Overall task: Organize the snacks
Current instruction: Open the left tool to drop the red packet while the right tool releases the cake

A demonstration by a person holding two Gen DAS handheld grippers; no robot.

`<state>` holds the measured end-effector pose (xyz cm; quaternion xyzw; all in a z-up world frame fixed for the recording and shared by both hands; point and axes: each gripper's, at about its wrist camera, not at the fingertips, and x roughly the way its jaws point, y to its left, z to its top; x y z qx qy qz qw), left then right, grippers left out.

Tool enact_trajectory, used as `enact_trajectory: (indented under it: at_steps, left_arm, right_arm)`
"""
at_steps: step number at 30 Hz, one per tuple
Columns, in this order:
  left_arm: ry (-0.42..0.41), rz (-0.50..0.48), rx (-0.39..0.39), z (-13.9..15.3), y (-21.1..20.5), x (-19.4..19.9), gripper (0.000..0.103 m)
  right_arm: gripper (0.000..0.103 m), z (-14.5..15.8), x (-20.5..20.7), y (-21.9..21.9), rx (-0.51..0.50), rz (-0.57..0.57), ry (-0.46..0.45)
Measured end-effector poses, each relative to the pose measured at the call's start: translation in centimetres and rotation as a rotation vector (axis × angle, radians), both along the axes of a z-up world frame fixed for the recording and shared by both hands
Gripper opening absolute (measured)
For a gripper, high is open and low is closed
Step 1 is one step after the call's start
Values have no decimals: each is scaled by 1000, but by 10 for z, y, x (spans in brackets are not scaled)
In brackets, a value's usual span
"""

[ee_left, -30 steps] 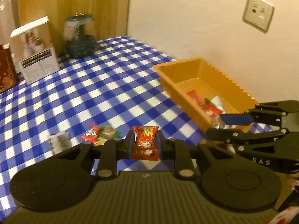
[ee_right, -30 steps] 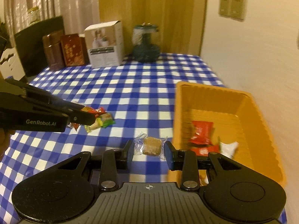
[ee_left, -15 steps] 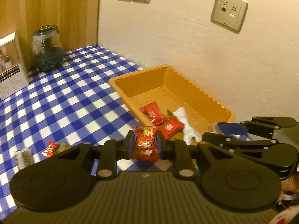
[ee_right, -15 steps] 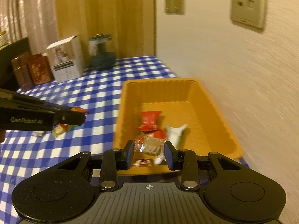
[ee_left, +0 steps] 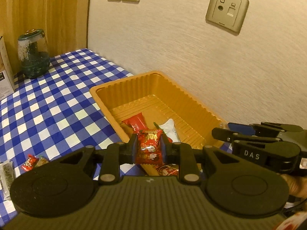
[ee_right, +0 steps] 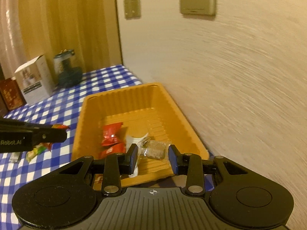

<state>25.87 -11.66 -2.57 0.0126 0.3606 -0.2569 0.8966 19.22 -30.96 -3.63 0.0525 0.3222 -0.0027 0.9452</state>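
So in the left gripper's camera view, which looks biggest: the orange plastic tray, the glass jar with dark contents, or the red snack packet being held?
1. Orange plastic tray
2. Glass jar
3. Red snack packet, though it sits nearest the camera, so its rank against the jar is unsure.

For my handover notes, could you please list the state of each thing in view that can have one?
Left tool: shut on the red snack packet, above the tray's near end.
Right tool: shut on the clear-wrapped biscuit, over the tray.
Orange tray: partly filled, with red packets and a white one.
Glass jar: upright, lid on.
White box: upright, top flap raised.
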Motion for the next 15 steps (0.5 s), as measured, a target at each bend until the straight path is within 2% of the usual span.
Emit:
enact_trajectory:
  at_steps: [15]
  left_arm:
    - [18,1,-2,-13,-20,15,22]
  right_arm:
    - [36,-3,18,-11,1,-25,-8]
